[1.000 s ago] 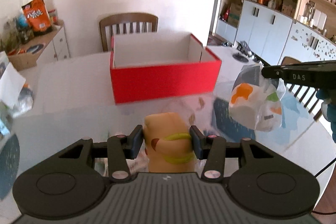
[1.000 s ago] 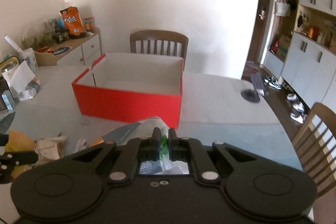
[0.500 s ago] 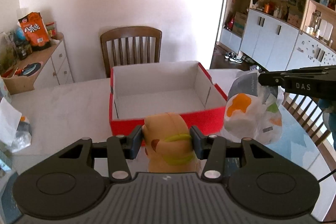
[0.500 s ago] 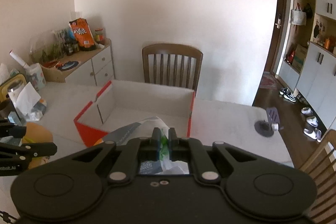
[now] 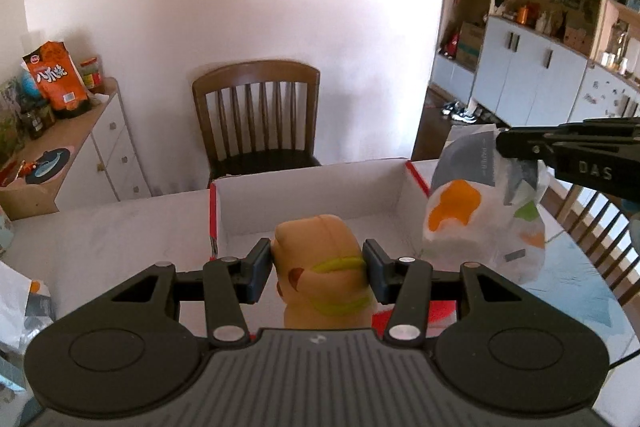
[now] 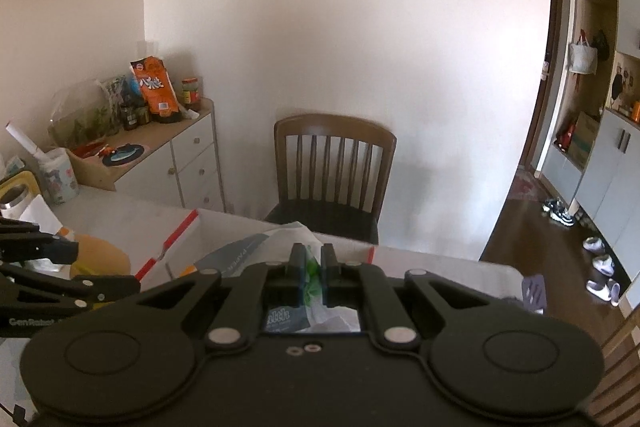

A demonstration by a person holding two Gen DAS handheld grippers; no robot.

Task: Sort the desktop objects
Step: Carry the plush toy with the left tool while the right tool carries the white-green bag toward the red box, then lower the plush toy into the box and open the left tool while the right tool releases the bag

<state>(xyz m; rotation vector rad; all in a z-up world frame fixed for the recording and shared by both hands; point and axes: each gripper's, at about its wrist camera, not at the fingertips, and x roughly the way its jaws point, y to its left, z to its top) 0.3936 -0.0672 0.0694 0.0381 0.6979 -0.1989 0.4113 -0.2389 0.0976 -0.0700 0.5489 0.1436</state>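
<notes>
Two loaded claws above the red box's (image 5: 416, 174) rim: left claw (image 5: 318, 269) pinching toy (image 5: 320, 267), right claw (image 6: 311, 273) pinching bag (image 5: 486, 223)

"DAS" on right gripper (image 5: 520, 147) | "GenRobot" on left gripper (image 6: 68, 267) | "PAPER" on bag (image 6: 240, 255)

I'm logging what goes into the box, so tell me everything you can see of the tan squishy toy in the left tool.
The tan toy looks like soft foam, rounded and bun-shaped, with a groove along its top, two yellow-green stripes and a small brown patch. The left tool is shut on it, pads pressing both flanks, holding it off the table over the near wall of the open red box. Its underside is hidden.
</notes>
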